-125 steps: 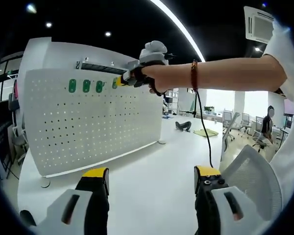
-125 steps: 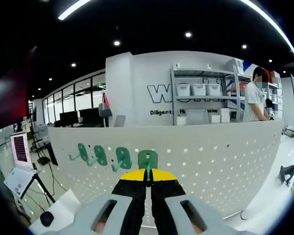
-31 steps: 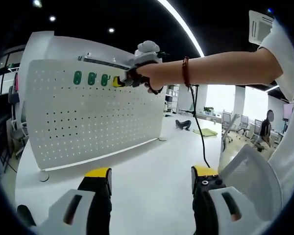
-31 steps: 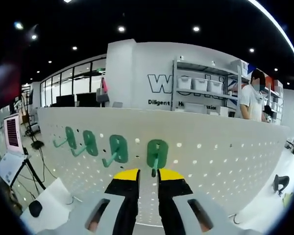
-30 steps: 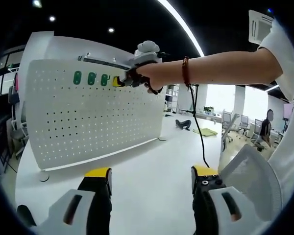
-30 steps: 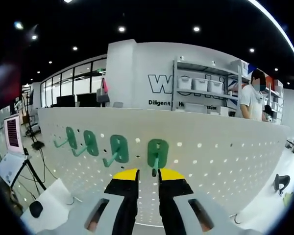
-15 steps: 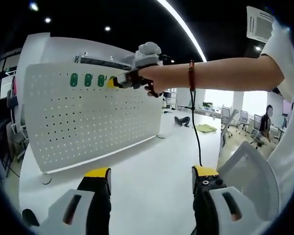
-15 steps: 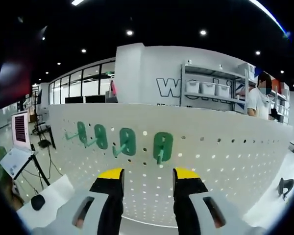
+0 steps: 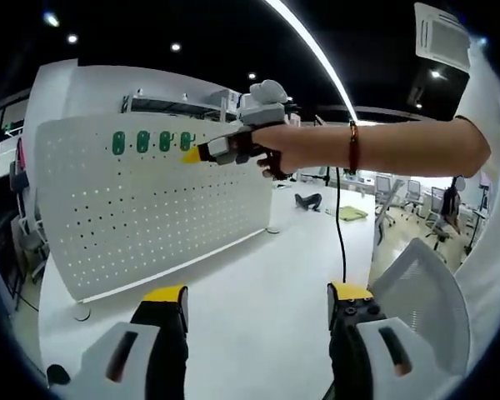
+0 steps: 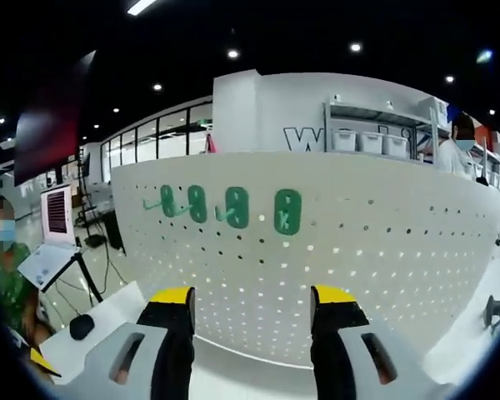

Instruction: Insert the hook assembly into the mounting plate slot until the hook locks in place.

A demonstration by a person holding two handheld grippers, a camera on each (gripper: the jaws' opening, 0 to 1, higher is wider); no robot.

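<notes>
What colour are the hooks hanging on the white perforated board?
Green; the four plastic hooks on the white perforated board show best in the right gripper view.

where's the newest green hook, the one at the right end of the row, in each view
Left gripper view: the rightmost green hook sits near the top edge of the white pegboard, just left of the right gripper held in the person's hand.
Right gripper view: the same hook is upper centre, above the gap between the open yellow-tipped jaws.
Shared landmark: the row of four green hooks along the pegboard's top.
</notes>
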